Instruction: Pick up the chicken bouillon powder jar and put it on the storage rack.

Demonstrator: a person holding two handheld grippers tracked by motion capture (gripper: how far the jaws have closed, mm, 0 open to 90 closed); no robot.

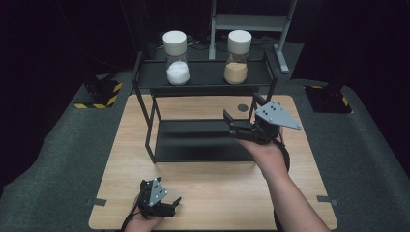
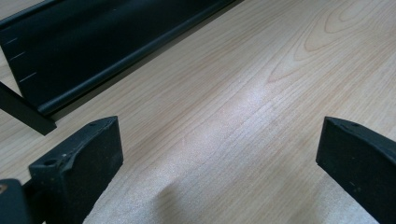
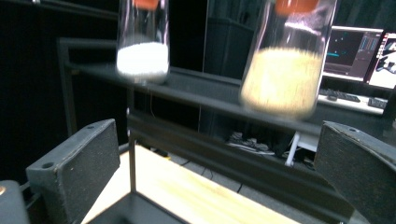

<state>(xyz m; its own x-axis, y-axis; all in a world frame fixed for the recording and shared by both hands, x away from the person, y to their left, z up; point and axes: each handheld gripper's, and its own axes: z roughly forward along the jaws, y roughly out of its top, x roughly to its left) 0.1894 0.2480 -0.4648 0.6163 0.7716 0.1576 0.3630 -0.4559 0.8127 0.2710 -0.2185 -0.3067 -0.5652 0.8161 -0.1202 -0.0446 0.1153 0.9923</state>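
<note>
Plainly risky: right tongs spread, raised toward tan jar on shelf; could topple it beside white jar. Left tongs spread, idle over surface.

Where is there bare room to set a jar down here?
Free: the rack's lower shelf, bare tabletop between rack and left gripper, and the top shelf between white-filled jar and tan-filled jar. Crowded: the rack's right end, beside the right gripper.
</note>
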